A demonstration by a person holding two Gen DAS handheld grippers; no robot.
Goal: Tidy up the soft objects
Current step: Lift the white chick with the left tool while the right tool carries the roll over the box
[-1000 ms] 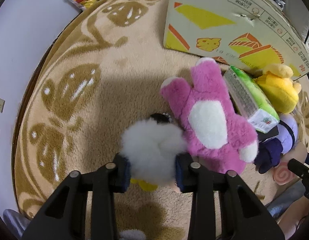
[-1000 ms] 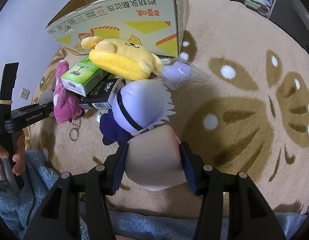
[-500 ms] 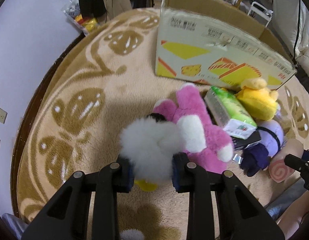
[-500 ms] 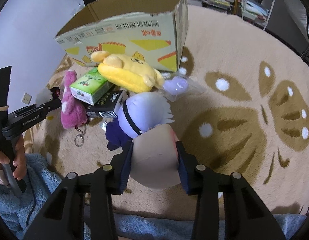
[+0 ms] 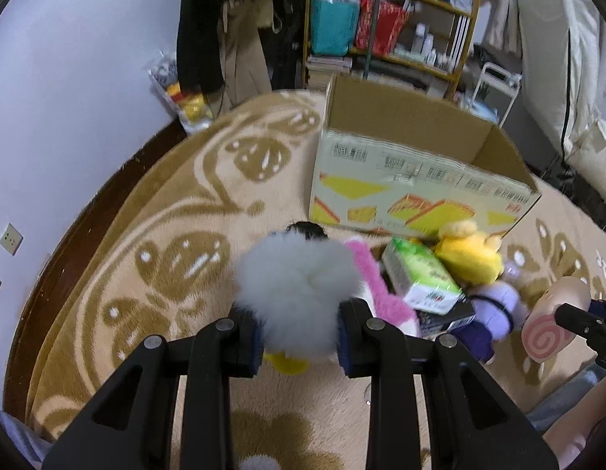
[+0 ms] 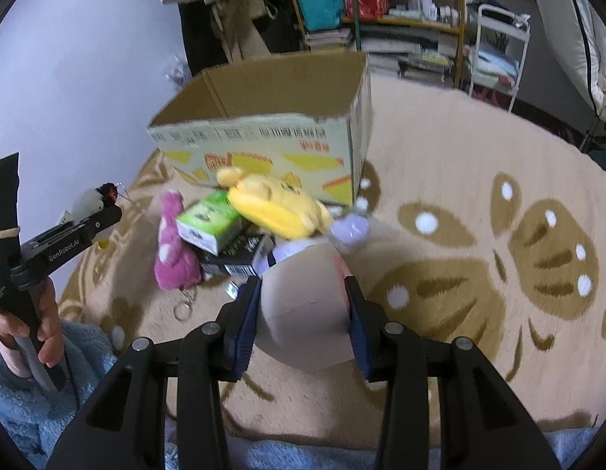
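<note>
Your left gripper [image 5: 299,327] has its jaws clamped on a fluffy white plush [image 5: 299,293], held above the patterned rug [image 5: 154,258] just in front of the pink plush [image 5: 375,286]. Your right gripper [image 6: 303,327] has its jaws pressed on both sides of a beige swirl cushion [image 6: 307,305], also clear of the rug. The remaining toys, a yellow plush [image 6: 275,205], a green packet [image 6: 209,221] and a purple plush [image 5: 495,313], lie heaped against the open cardboard box [image 6: 263,145].
</note>
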